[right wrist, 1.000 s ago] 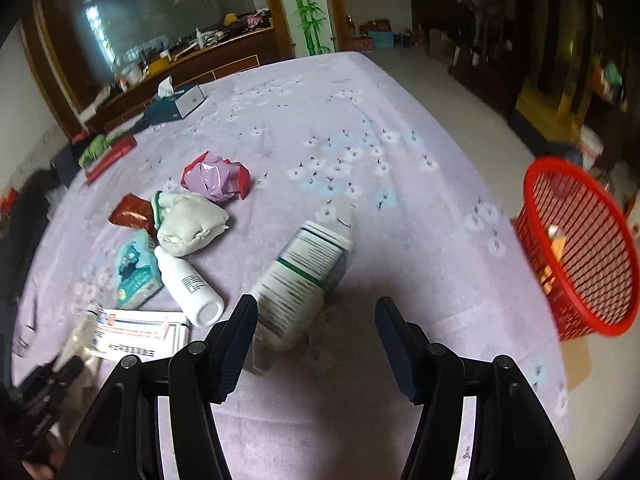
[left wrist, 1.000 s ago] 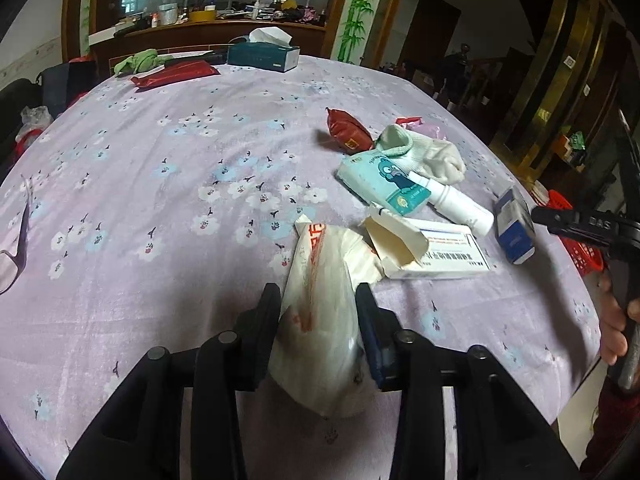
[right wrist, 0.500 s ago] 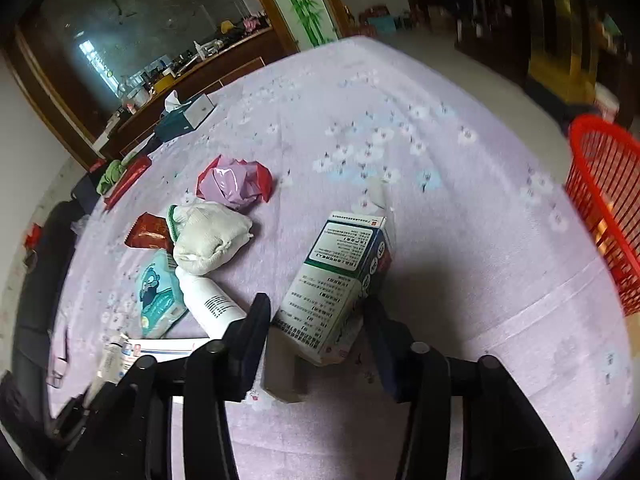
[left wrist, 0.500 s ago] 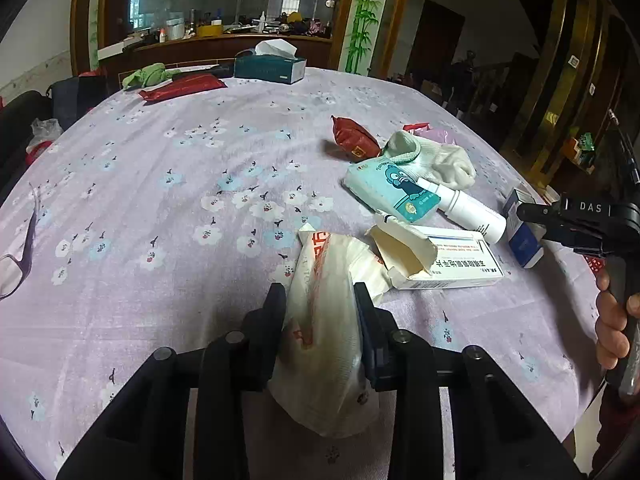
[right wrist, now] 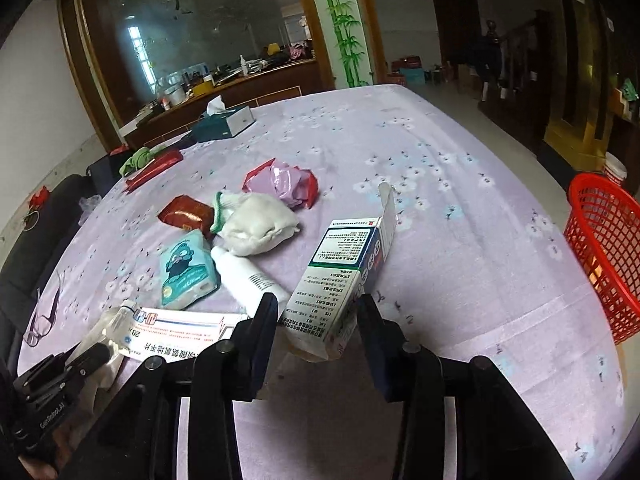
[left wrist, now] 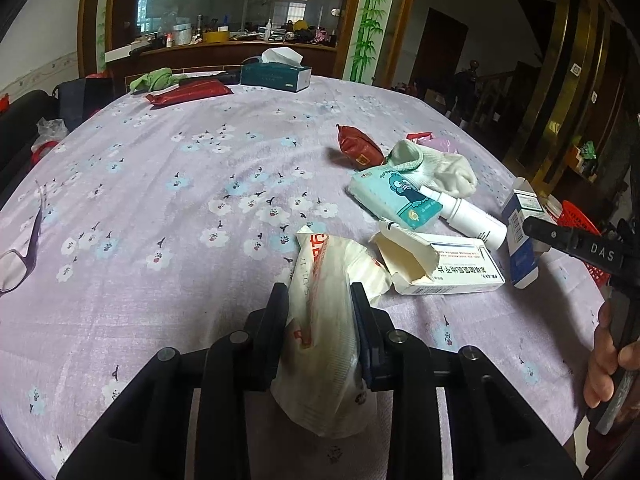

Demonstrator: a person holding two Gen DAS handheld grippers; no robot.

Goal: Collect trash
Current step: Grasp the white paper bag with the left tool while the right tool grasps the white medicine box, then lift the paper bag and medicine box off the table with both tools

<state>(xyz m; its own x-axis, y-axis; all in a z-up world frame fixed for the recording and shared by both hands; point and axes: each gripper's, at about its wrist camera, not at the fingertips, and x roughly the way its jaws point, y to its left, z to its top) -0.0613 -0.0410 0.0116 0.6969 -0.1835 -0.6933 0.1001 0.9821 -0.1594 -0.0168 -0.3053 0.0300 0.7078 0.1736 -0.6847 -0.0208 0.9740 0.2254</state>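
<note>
In the left wrist view my left gripper [left wrist: 320,300] is shut on a crumpled white paper bag [left wrist: 324,344] with red print, held just above the lilac tablecloth [left wrist: 160,184]. My right gripper [right wrist: 318,308] is shut on a blue-and-white medicine box [right wrist: 344,268], tilted with its flap up. That box [left wrist: 520,236] also shows at the right of the left view. An open white medicine box [left wrist: 448,268], a white bottle [left wrist: 468,220], a teal tissue pack [left wrist: 396,200], a white sock [left wrist: 436,168], a red packet [left wrist: 358,150] and a pink wrapper [right wrist: 284,184] lie on the table.
A red mesh basket [right wrist: 604,256] stands on the floor past the table's right edge. A tissue box [left wrist: 276,72], a red pack [left wrist: 188,94] and a green cloth [left wrist: 154,80] sit at the far side. Glasses [left wrist: 20,256] lie at the left edge.
My right gripper went from open around the lying box to shut on it and tipped it up. My left gripper squeezed tighter on the paper bag.
</note>
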